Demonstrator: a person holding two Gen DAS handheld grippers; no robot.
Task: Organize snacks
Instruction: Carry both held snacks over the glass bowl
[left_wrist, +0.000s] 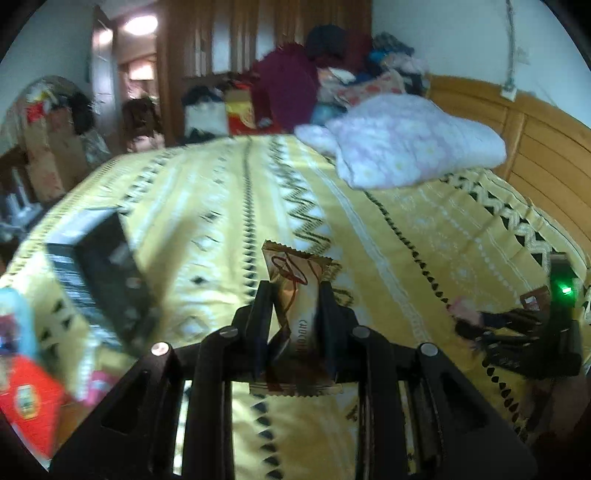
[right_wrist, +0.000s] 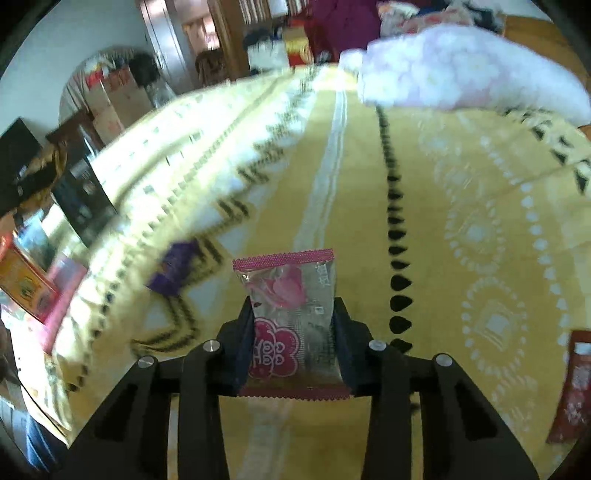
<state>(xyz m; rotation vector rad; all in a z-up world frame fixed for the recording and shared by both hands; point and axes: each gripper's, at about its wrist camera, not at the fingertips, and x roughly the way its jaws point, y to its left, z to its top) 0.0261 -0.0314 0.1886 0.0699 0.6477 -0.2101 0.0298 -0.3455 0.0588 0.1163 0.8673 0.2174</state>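
While both tools hang above the yellow patterned bedspread, left gripper clamps a gold-brown chocolate wrapper, long axis pointing far, right gripper clamps a pink-and-silver snack packet, lengthwise likewise.

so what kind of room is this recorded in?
A bedroom in a home, most likely. The snacks are being handled over a bed with a yellow patterned bedspread, a folded pink blanket lies near a wooden headboard, and clothes are piled up beside a wooden wardrobe.
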